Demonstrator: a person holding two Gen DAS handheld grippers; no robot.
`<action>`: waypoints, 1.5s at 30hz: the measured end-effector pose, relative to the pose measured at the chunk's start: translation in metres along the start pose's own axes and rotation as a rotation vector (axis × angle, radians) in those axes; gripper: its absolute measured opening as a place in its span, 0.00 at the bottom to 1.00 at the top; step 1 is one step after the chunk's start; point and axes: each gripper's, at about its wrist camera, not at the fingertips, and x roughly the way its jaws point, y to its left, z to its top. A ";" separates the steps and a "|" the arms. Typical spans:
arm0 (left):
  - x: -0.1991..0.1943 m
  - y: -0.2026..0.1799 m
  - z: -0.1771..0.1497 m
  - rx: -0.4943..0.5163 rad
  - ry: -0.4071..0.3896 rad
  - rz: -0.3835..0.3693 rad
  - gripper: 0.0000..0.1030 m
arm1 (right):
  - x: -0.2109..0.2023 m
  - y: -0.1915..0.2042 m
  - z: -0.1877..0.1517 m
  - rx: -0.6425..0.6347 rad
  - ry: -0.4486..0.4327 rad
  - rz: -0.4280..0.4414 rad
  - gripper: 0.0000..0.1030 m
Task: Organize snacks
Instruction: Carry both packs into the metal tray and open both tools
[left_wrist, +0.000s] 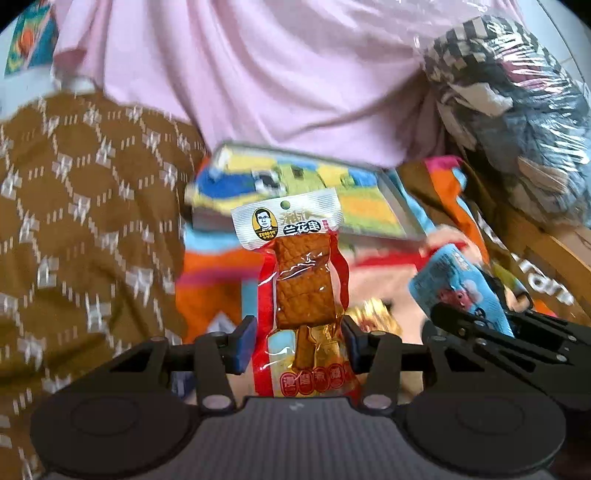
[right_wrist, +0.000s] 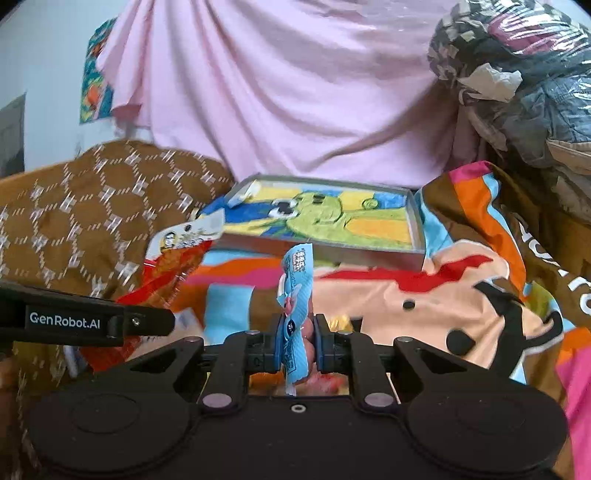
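My left gripper is shut on a red snack packet that shows brown dried tofu and has a white header; the packet stands upright in the air, its flat face toward the camera. My right gripper is shut on a light blue snack packet, held edge-on between the blue pads. Just beyond both lies a shallow grey tray lined with a bright cartoon picture, with nothing in it. The right gripper and its blue packet appear at the right of the left wrist view. The red packet shows at the left of the right wrist view.
The tray rests on a colourful cartoon blanket. A brown patterned cushion lies to the left, pink cloth hangs behind, and a plastic-wrapped bundle of clothes sits at the right. Gold-wrapped snacks lie below the grippers.
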 end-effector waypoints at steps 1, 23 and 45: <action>0.004 -0.003 0.007 0.002 -0.014 0.012 0.50 | 0.006 -0.004 0.005 0.004 -0.022 -0.002 0.16; 0.178 -0.031 0.115 -0.050 -0.090 0.090 0.51 | 0.165 -0.090 0.079 0.117 -0.272 -0.122 0.16; 0.240 -0.041 0.114 -0.060 0.053 0.157 0.65 | 0.227 -0.130 0.069 0.246 -0.038 -0.091 0.38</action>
